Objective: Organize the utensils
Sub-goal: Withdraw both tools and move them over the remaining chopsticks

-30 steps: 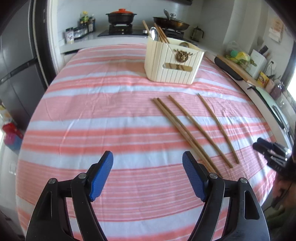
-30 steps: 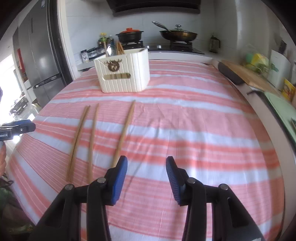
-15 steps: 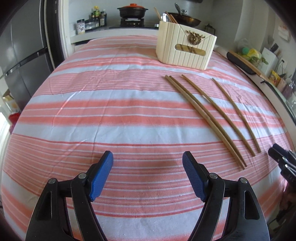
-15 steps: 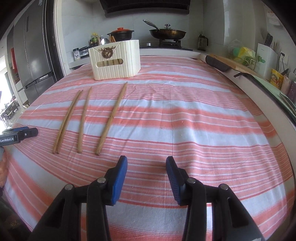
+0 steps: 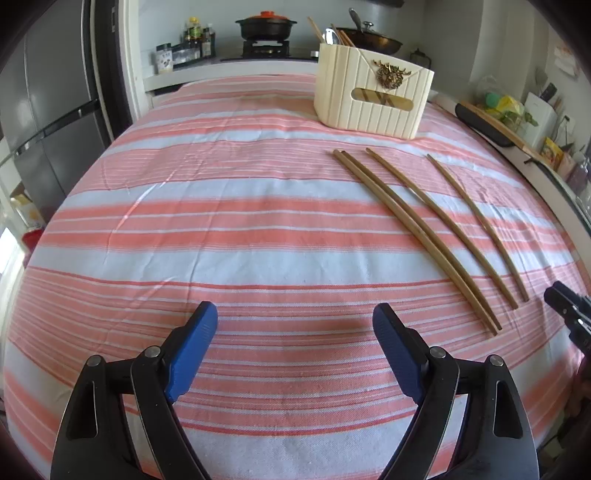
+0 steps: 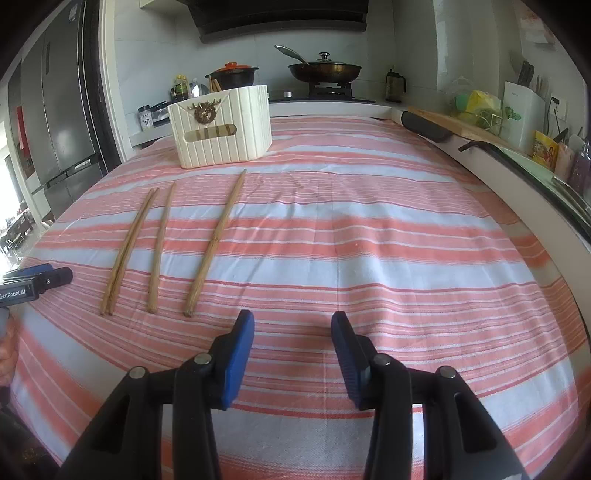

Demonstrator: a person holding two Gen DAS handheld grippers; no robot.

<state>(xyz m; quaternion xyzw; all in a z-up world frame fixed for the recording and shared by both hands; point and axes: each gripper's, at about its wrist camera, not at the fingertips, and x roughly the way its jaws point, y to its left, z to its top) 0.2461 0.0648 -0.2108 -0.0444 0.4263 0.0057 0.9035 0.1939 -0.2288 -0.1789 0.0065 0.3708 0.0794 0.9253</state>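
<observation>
Several long wooden chopsticks lie loose on the striped cloth: a touching pair (image 5: 413, 236) (image 6: 127, 251), a single one (image 5: 441, 225) (image 6: 159, 245) and another single one (image 5: 478, 225) (image 6: 216, 240). A cream ribbed utensil holder (image 5: 371, 96) (image 6: 221, 127) stands behind them with chopsticks and a spoon in it. My left gripper (image 5: 294, 332) is open and empty, low over the cloth, left of the chopsticks. My right gripper (image 6: 292, 336) is open and empty, just right of the near ends of the chopsticks.
The table carries a pink and white striped cloth (image 5: 221, 229) (image 6: 388, 240). A stove with a black pot (image 5: 266, 26) and a wok (image 6: 325, 70) stands behind. A fridge (image 6: 55, 110) is at the left. A counter with a cutting board (image 6: 454, 125) runs along the right.
Both grippers have dropped lower and drawn back toward the near table edge, so the holder and chopsticks sit farther ahead. Both stay open. Nothing on the table moved.
</observation>
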